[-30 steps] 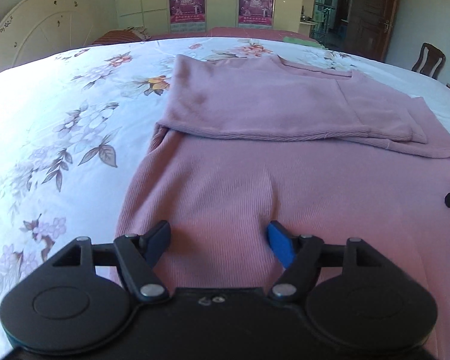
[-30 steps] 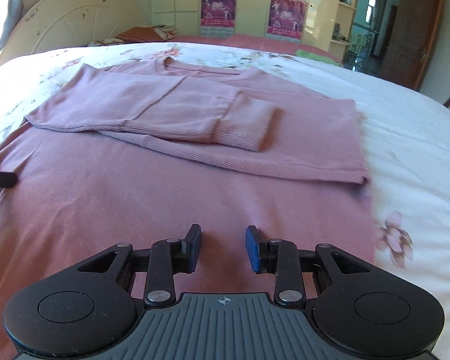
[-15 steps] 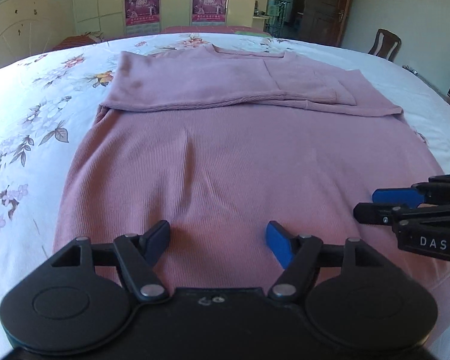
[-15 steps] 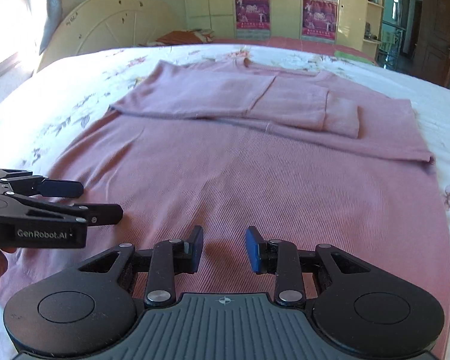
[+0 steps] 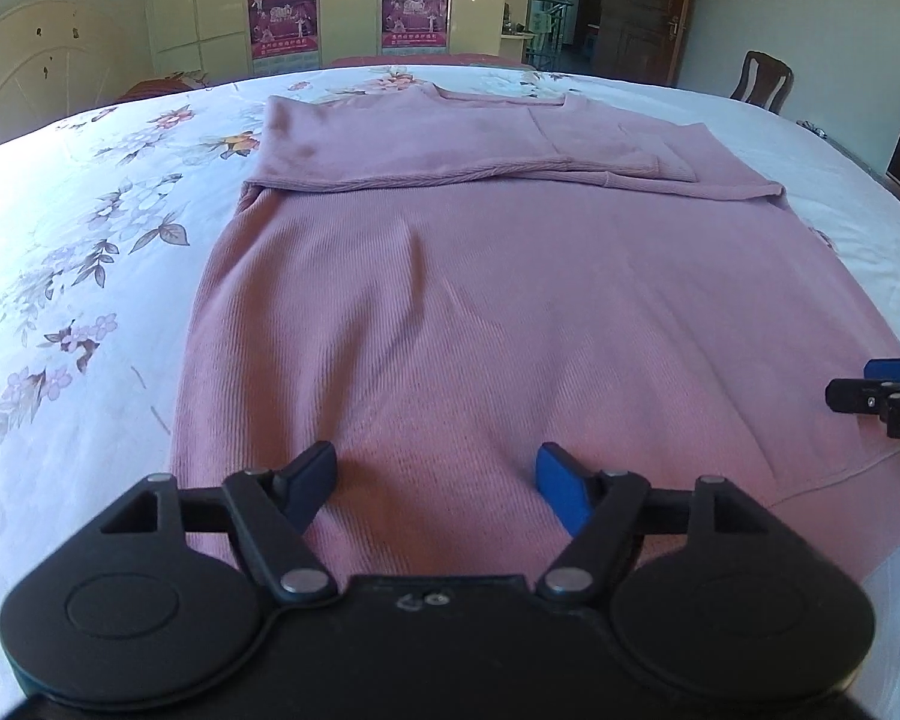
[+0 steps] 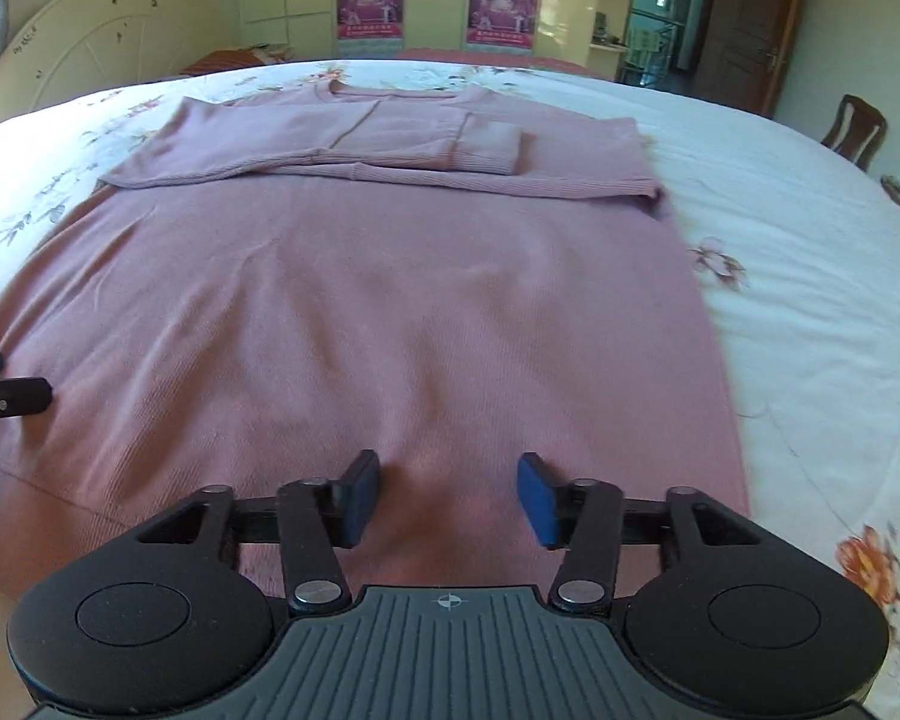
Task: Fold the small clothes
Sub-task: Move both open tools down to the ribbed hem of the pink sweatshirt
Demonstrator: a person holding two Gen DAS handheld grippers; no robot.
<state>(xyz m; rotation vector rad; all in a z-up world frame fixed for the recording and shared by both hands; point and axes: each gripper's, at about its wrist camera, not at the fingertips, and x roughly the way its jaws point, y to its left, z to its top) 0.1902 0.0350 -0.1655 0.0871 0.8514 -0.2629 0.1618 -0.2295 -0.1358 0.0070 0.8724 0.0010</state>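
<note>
since half a second ago both grippers have slid back toward the near hem, and the right gripper (image 6: 447,495) has spread its fingers wider; the left gripper (image 5: 435,486) keeps the same wide gap. both are apart, holding nothing, each poised over the lower part of the sweater (image 5: 510,312), whether touching it cannot be told.

the sweater is a dusty pink fine-rib knit, spread flat on the bed (image 5: 60,276), neckline at the far end. its two sleeves (image 6: 390,150) are folded across the chest, forming a layered band with a thicker ribbed cuff (image 6: 486,153) showing in the right view. soft shallow creases run down the body; the hem edge curves at the near right corner in the left view.

the bedsheet is white cotton-looking cloth printed with pink and purple flowers and grey leaves. fingers (image 5: 561,492) carry blue pads on black linkages, with round black discs either side.

each gripper appears only as a tip at the frame edge of the other's view, cut off. the nearest hem is hidden under the gripper bodies. a wooden chair (image 5: 762,78) is partly hidden behind the bed.
</note>
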